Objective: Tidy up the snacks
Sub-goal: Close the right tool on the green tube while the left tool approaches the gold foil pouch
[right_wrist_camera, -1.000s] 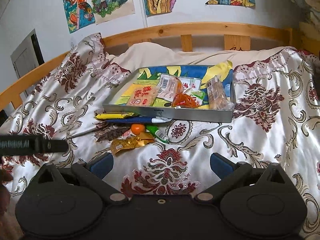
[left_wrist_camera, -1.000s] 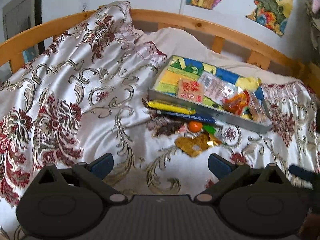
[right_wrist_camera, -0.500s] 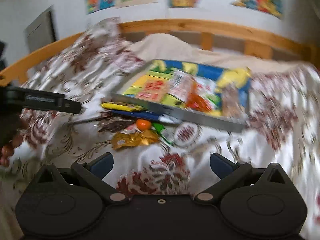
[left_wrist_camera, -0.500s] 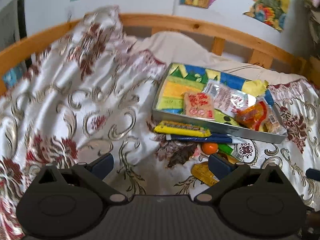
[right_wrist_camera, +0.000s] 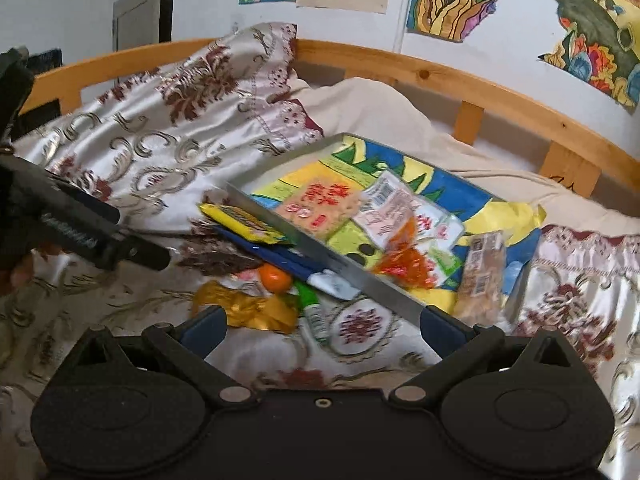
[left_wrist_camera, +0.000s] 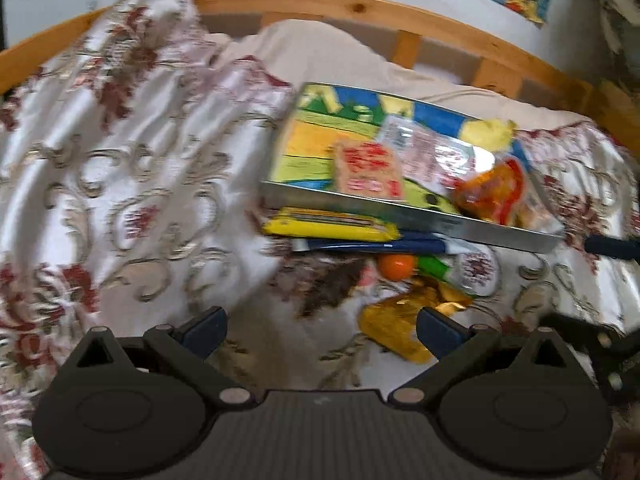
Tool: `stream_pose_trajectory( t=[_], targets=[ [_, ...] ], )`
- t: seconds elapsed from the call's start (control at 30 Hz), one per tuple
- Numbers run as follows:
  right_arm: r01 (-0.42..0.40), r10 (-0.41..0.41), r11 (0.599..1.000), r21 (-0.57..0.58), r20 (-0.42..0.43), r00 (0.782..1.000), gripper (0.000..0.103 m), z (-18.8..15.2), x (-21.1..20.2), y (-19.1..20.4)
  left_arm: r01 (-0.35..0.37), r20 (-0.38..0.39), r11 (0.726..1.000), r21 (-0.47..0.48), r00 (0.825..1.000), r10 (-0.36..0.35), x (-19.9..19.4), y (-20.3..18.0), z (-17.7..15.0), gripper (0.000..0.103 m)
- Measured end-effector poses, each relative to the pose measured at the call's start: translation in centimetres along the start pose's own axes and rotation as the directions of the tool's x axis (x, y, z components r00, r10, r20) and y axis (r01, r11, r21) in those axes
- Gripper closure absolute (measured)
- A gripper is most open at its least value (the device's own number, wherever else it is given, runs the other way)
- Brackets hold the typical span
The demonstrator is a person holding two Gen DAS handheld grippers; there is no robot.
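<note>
Two grippers wide before tray (right_wrist_camera: 320, 252)

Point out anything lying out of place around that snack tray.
Several snacks lie outside the tray, loose on the bedspread along its near wall: a yellow packet, a blue stick pack, an orange ball, a green tube and a crumpled gold wrapper. Both tongs are open and empty.
</note>
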State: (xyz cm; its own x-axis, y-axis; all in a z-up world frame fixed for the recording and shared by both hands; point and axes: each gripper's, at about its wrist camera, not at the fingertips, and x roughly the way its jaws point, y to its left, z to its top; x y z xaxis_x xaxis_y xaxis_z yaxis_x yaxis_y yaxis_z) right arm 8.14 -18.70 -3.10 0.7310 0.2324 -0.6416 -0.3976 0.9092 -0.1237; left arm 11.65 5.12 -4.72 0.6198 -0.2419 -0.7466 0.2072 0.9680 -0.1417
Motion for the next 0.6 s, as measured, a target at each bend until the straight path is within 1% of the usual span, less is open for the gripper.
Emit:
stream_pose_trajectory(
  t=[0.1, 0.2, 0.3, 0.37, 0.5, 0.53, 0.6],
  targets=[
    [0.003, -0.002, 1.0, 0.011, -0.015, 1.0, 0.001, 0.2, 0.7, -1.4, 0.048, 0.003, 0.998, 0.036, 0.999, -0.048, 0.6, -1.0, -0.2, 0.0],
    [-0.028, 0.033, 0.995, 0.098, -0.044, 0.998, 0.001, 0.1, 1.6, -3.1, 0.085, 0.013, 0.99, 0.117, 0.996, -0.087, 1.2, -2.3, -0.4, 0.0],
    [-0.071, 0.089, 0.978, 0.198, -0.081, 0.993, 0.001, -0.2, 2.9, -4.2, 0.122, -0.002, 0.967, 0.225, 0.992, -0.125, 2.3, -3.9, -0.6, 0.0],
    [-0.077, 0.103, 0.97, 0.232, -0.1, 0.99, 0.005, -0.5, 3.8, -4.3, 0.133, -0.011, 0.946, 0.297, 0.991, -0.136, 3.0, -4.9, -0.9, 0.0],
    [-0.059, 0.086, 0.975, 0.214, -0.118, 0.989, 0.011, -0.9, 4.9, -3.9, 0.151, -0.024, 0.904, 0.401, 0.988, -0.154, 4.2, -6.3, -1.4, 0.0],
    [-0.057, 0.082, 0.977, 0.207, -0.119, 0.989, 0.014, -1.0, 5.2, -3.8, 0.16, -0.031, 0.897, 0.412, 0.986, -0.162, 4.5, -6.4, -1.5, 0.0],
    [-0.057, 0.082, 0.977, 0.204, -0.116, 0.99, 0.017, -1.0, 5.6, -3.9, 0.184, -0.058, 0.895, 0.406, 0.983, -0.176, 5.1, -6.4, -1.4, 0.0]
  ],
)
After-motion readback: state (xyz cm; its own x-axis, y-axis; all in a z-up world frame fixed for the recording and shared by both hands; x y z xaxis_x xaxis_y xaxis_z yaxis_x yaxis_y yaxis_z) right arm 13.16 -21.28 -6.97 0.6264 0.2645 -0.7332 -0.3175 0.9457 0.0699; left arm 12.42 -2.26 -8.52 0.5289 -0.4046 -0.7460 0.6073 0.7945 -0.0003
